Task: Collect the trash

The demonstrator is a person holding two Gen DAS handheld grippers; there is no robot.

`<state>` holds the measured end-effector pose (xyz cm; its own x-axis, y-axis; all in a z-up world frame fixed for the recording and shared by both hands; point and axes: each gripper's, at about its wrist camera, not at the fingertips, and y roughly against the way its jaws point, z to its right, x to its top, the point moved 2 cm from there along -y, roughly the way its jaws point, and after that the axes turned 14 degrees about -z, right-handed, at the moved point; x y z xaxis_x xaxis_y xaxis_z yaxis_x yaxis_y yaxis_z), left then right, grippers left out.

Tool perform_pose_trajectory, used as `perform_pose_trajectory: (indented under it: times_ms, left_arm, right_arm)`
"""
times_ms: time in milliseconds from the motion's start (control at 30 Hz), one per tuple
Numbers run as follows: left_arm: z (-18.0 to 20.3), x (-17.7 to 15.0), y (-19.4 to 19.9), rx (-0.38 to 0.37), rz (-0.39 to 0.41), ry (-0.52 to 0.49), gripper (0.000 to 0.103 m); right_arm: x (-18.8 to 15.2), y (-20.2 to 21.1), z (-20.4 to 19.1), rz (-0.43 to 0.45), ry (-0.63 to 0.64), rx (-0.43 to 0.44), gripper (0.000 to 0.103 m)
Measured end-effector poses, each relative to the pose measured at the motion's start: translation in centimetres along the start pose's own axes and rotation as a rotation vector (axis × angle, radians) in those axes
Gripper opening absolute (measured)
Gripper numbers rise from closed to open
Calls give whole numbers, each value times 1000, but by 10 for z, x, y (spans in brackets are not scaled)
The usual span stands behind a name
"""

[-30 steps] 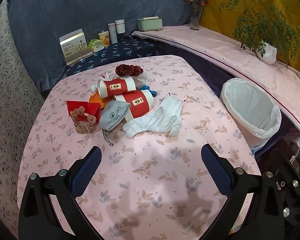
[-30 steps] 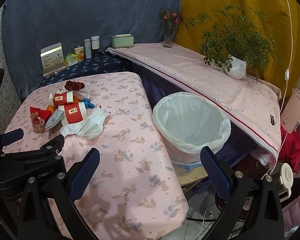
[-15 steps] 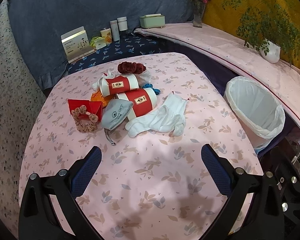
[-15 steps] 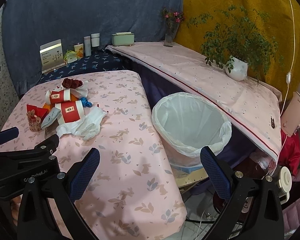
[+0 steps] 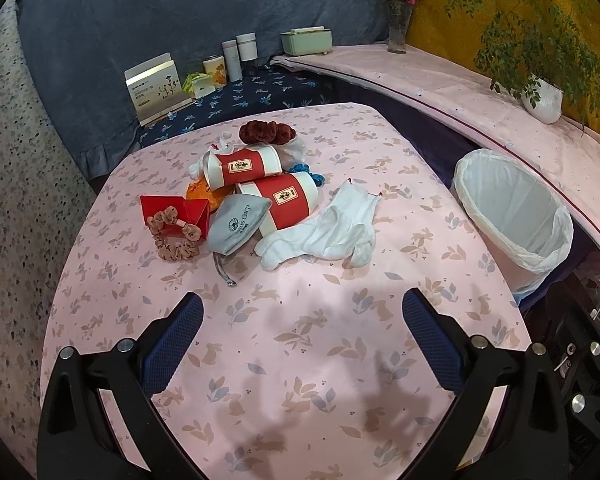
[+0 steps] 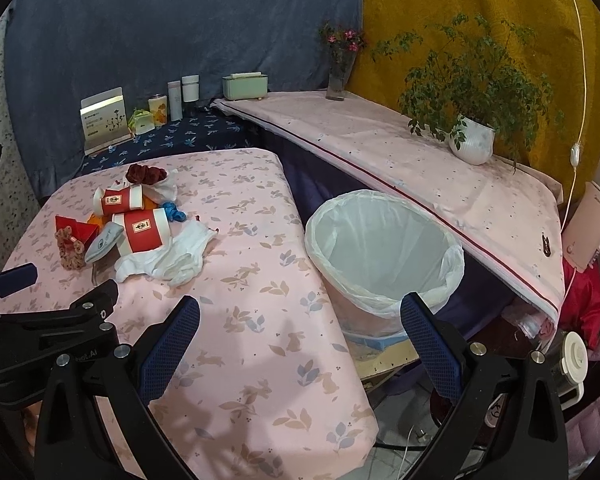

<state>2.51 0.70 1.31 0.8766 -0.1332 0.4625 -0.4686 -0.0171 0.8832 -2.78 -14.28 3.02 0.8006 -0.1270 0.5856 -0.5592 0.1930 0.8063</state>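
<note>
Crumpled white gloves (image 5: 324,228) lie beside two red paper cups (image 5: 278,200) on the floral cloth surface (image 5: 300,360). Both the left claw (image 5: 302,320) and the right claw (image 6: 300,320) hover spread wide, empty.

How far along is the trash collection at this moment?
Nothing looks done: the lined bin appears empty. Nothing is in hand either; the left gripper and right gripper both hover with jaws open. All of it is left: two red paper cups, the white gloves and the rest of the pile sit on the table.
</note>
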Motion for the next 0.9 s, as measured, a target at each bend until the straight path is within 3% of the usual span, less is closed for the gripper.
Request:
perform_pose_trajectory:
  times_ms: [633, 900]
  left_arm:
    - [-5, -7, -9, -8, -15, 5, 95]
    - [-31, -5, -19, -28, -7, 59, 95]
  right_arm:
    - [-5, -6, -1, -32, -14, 24, 96]
    - [0, -10, -2, -25, -51, 79, 96]
